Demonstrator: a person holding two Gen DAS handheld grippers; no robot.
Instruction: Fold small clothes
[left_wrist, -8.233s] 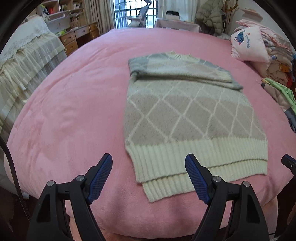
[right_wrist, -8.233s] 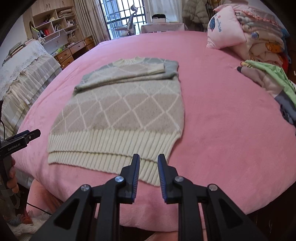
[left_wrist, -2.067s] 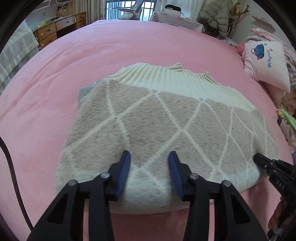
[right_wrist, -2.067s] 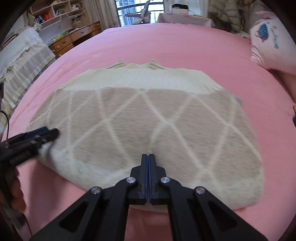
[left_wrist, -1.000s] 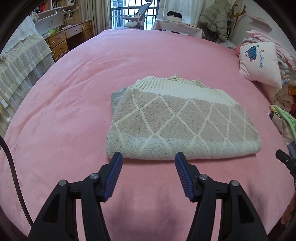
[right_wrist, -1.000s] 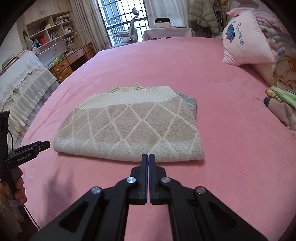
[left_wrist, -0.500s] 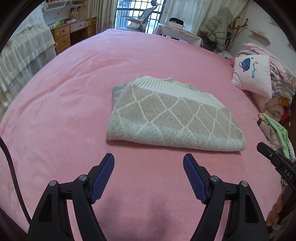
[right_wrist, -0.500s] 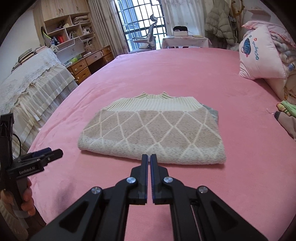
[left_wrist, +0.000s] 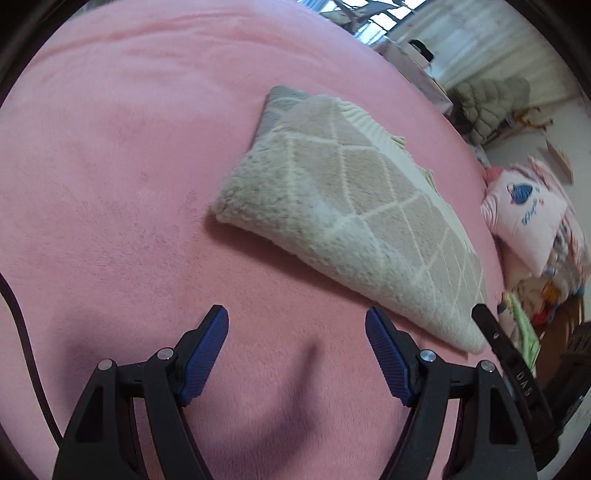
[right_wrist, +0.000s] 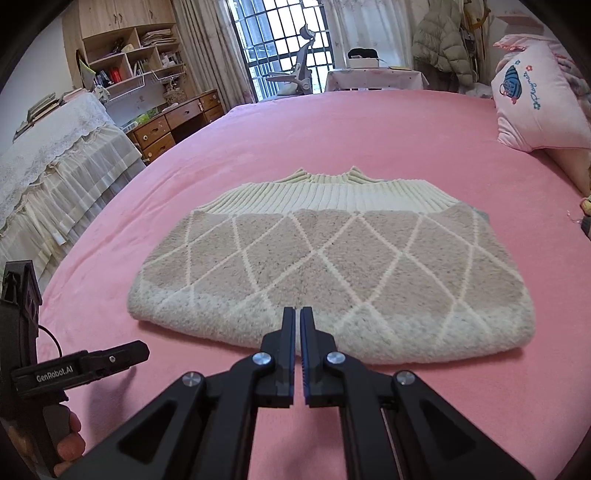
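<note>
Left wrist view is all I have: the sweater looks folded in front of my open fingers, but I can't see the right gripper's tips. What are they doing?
Observer: The right gripper is nearly closed, holding nothing, at the near folded edge of the sweater.
Operator: Is the far side tidy?
Observer: The cream ribbed hem lies across the far edge, the collar points poking out behind it.
Operator: Anything sticking out at the side?
Observer: A bit of grey knit peeks out at the far right corner.

bed (right_wrist: 369, 122): pink blanket; on it: folded sweater (right_wrist: 332, 266); pillow (right_wrist: 535, 107)
</note>
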